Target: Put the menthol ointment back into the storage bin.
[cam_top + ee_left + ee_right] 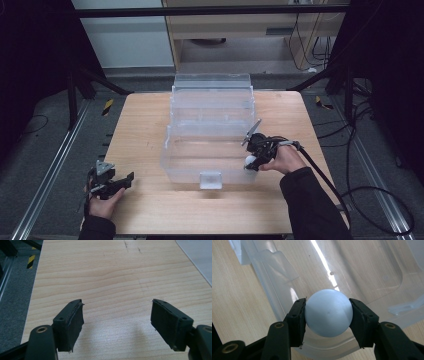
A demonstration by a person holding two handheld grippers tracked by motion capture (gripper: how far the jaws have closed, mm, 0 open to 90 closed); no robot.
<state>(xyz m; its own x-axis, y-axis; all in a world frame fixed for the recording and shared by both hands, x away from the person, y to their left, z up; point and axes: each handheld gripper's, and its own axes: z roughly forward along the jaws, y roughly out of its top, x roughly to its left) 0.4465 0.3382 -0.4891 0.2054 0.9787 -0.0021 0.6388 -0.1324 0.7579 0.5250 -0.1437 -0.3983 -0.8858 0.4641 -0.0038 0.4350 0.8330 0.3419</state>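
We hold a ball point(328, 312) over the clear bin's point(210, 150) near right corner.
Our right gripper point(327, 315) clamps it, hiding its sides; our left gripper point(117, 322) hangs wide apart above the table point(112, 277).

Your wooden table point(145, 130) is pale, with fine grain running across it and a few faint dark scuffs towards 12 o'clock in the left gripper view. Around it lies grey carpet point(45, 150). Two yellow-and-black striped markers sit on the floor just off the far corners – one at 10 o'clock point(107, 106), one at 2 o'clock point(324, 104). A metal rail point(50, 170) runs along the floor at 8 o'clock. At 12 o'clock stands a wooden cabinet point(225, 25) – loose cables point(320, 45) hang at 1 o'clock.
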